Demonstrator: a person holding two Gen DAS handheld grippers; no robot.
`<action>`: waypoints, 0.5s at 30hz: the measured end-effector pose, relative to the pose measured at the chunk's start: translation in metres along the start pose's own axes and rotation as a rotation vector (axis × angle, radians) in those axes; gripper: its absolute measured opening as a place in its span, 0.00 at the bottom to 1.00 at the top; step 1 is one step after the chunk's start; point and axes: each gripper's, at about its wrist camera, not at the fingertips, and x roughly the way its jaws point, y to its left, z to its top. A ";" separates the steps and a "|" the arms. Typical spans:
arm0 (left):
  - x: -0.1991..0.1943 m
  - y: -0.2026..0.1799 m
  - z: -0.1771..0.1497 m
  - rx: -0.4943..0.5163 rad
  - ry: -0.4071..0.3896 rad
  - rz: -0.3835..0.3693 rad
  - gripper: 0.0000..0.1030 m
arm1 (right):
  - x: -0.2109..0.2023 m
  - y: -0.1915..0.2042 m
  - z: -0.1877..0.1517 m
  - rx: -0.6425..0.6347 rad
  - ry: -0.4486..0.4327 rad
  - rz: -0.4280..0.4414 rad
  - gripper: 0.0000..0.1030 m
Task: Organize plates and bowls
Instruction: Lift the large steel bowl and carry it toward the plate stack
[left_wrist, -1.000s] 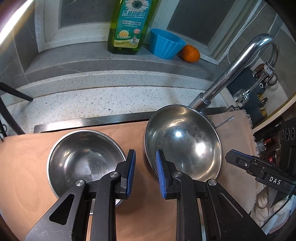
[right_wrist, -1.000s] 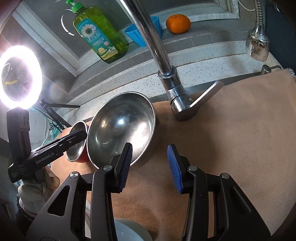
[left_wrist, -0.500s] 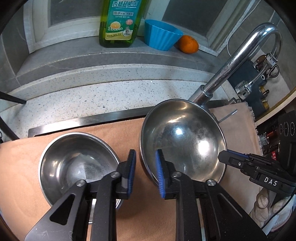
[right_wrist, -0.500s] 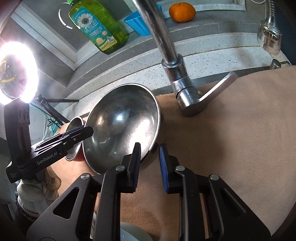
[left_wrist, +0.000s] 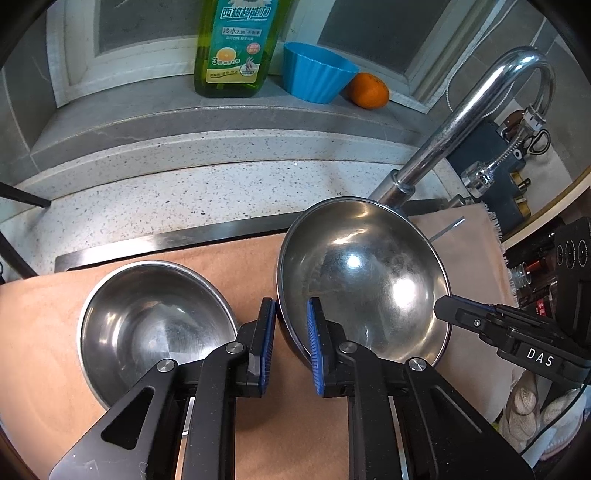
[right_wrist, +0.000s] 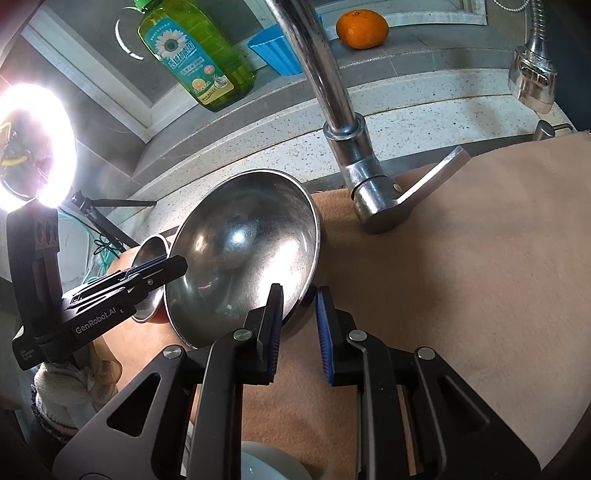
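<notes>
Steel bowls: larger bowl (left_wrist: 364, 280), smaller bowl (left_wrist: 155, 325)

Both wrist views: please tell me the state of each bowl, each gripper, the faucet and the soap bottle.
Large steel bowl: tilted, empty, rim held at two sides.
Small steel bowl: upright on the cloth, empty, not held.
Left gripper: shut on the large bowl's rim.
Right gripper: shut on the same rim, opposite side.
Faucet: no water running.
Soap bottle: upright, cap on.
</notes>
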 end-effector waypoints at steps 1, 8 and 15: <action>-0.002 0.000 -0.001 0.000 -0.004 -0.002 0.15 | -0.002 0.000 -0.001 0.001 -0.004 0.001 0.18; -0.022 -0.001 -0.009 0.001 -0.034 -0.012 0.15 | -0.018 0.010 -0.007 -0.014 -0.026 0.005 0.18; -0.049 0.002 -0.022 0.007 -0.074 -0.012 0.15 | -0.033 0.026 -0.019 -0.037 -0.047 0.024 0.18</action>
